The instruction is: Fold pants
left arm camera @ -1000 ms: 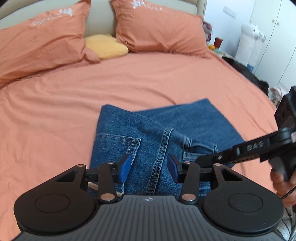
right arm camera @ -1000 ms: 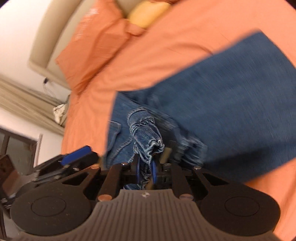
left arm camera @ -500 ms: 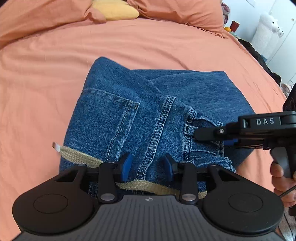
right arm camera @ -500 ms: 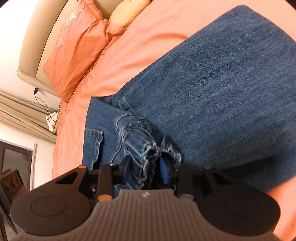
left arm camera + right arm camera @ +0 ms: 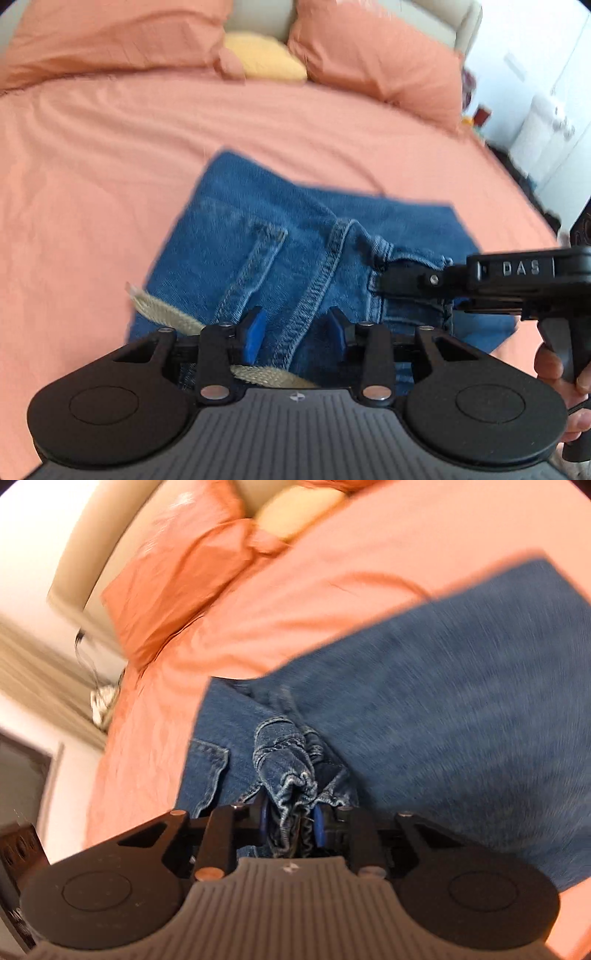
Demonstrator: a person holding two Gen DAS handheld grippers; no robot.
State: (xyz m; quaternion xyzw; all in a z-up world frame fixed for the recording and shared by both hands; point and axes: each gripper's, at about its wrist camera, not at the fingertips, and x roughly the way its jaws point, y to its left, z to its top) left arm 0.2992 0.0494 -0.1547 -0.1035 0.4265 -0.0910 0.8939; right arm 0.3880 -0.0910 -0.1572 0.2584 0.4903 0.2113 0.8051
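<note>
Folded blue jeans (image 5: 280,236) lying on an orange bedsheet (image 5: 92,166), back pocket and a stitched seam facing up. At the far left of the left wrist view, 1 orange pillow (image 5: 110,33) against a beige headboard (image 5: 258,14); a yellow cushion (image 5: 264,59) next to it, then a 2nd orange pillow (image 5: 376,59). Beige woven belt (image 5: 162,310) poking out from the waistband at the near left edge of the jeans. Left claw (image 5: 297,332) hovering over the waistband, blue pads apart and opening, straddling the seam, not pressing on the denim. Further right, right claw (image 5: 384,282) reaching in sideways, tip at a bunched belt-loop area of the waistband. At the right edge, a person's hand (image 5: 557,373) wrapped around that tool's handle. White cupboards, blurred, beyond the bed's right side.

In the right wrist view, a curtain at the left, then pillow (image 5: 177,583) and sheet (image 5: 332,572). Right claw (image 5: 290,821) clamped on a gathered wad of denim (image 5: 291,771), pads closing tighter on it. Rest of the jeans spreading flat to the right, blurred.
</note>
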